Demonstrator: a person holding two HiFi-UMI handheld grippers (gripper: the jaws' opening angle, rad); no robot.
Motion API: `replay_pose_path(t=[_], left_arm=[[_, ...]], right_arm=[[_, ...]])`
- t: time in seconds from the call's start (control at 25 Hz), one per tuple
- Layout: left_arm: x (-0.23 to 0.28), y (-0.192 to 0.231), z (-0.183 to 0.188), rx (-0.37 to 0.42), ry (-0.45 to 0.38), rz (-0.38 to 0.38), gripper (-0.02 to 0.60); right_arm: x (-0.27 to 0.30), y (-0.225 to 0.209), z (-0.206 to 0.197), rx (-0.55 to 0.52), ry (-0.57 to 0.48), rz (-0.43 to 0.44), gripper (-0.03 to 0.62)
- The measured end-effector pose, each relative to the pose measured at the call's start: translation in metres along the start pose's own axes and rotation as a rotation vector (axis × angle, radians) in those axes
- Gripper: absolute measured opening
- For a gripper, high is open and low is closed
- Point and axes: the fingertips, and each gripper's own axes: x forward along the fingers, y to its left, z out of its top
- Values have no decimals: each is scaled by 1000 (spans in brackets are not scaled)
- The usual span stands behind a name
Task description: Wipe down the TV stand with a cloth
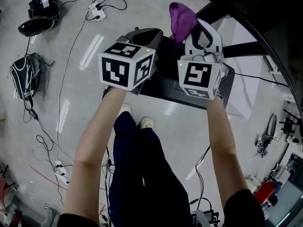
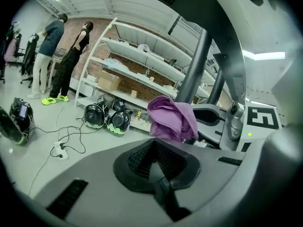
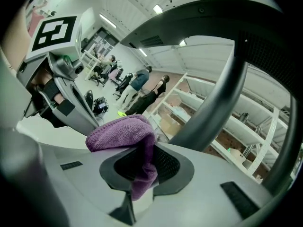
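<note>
The right claw is clamped on a purple cloth, which bunches up above the jaws and hangs a short tail down between them. The left claw has its jaws together with nothing in them, and the cloth shows just ahead of it and to its right. Both claws hang side by side over the black TV stand, whose near edge runs below them, just in front of the person's shoes; neither claw nor the cloth touches it. Far ahead of the left claw stands a white shelf rack with a cardboard box on a lower shelf; what the box holds cannot be made out. Two helmets sit on the floor at the rack's foot. To the left of the left claw the floor lies wide open, crossed by thin cables and a power strip.
</note>
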Motion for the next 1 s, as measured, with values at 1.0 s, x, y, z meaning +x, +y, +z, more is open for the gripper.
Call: replay_pose_path(t=[1.0], left_arm=[[15, 29, -32, -22, 88, 8, 6]], right_arm=[[30, 59, -47, 14, 277, 257, 64]])
